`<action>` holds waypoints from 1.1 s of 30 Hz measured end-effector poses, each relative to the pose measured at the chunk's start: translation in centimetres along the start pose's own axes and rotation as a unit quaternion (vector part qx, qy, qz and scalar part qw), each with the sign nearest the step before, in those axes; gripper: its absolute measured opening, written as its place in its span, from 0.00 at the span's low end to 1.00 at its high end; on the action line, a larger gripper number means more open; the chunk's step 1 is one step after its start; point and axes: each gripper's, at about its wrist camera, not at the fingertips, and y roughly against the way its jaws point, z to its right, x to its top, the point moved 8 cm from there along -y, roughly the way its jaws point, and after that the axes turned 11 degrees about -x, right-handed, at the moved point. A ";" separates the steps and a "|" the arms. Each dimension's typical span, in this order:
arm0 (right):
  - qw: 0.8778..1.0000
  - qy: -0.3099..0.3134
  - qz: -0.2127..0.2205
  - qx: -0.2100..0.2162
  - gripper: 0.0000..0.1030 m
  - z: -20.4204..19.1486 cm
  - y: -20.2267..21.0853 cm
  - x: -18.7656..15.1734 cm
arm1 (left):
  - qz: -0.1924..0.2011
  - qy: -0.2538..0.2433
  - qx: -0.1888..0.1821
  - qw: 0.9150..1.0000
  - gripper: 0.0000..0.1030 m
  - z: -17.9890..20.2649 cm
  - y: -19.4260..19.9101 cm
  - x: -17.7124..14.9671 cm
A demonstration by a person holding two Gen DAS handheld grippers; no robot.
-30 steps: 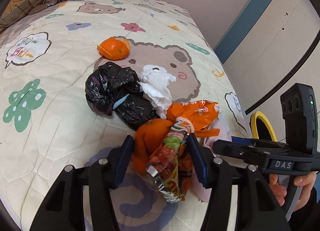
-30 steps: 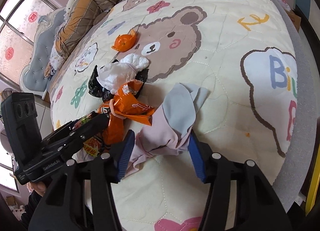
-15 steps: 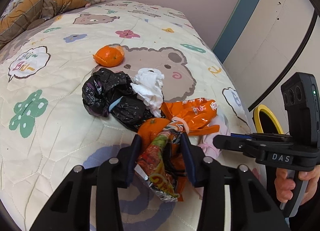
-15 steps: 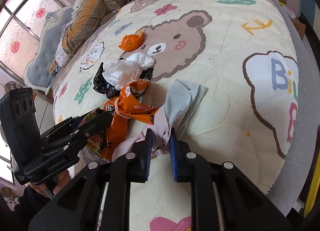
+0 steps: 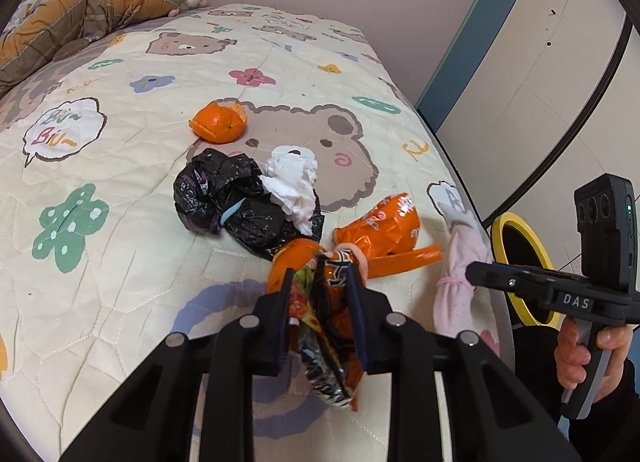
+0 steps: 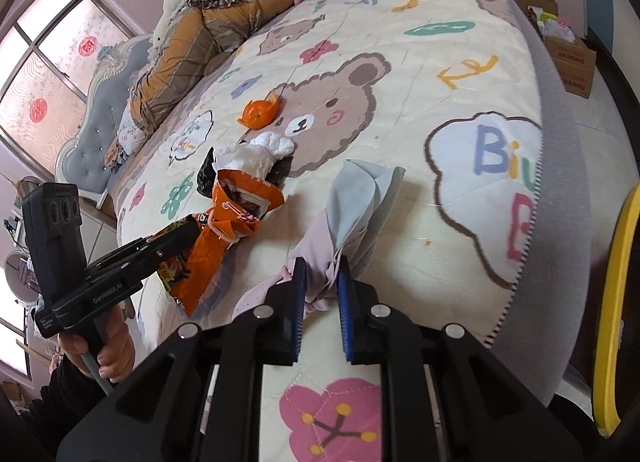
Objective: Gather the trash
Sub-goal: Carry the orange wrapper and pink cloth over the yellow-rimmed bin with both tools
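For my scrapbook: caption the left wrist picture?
Left gripper closing on snack wrappers on the bed.

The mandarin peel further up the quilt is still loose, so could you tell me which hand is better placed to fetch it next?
Neither is free: the right gripper is shut on the pink cloth, and the left gripper is closing on snack wrappers. Probably left afterwards, since the mandarin peel lies on its side.
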 end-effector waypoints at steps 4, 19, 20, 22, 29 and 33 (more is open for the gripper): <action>1.000 -0.011 0.016 0.001 0.14 1.3 1.7 0.2 | -0.002 -0.005 -0.010 1.000 0.02 0.8 0.5 0.2; 0.998 -0.037 0.048 0.003 0.14 4.2 5.2 0.2 | 0.002 -0.017 -0.031 0.999 0.02 3.6 1.1 0.9; 0.998 -0.038 0.050 0.002 0.14 4.4 5.4 0.2 | 0.002 -0.018 -0.034 0.999 0.02 3.9 1.1 1.0; 0.998 -0.040 0.055 0.000 0.14 4.8 5.9 0.4 | 0.003 -0.017 -0.039 0.999 0.02 4.4 1.2 1.3; 0.996 -0.052 0.074 -0.011 0.14 6.9 7.9 0.9 | 0.003 -0.035 -0.052 0.998 0.02 7.0 1.0 2.4; 0.995 -0.062 0.080 -0.020 0.14 8.5 8.9 1.1 | -0.006 -0.045 -0.061 0.997 0.02 8.6 0.0 2.7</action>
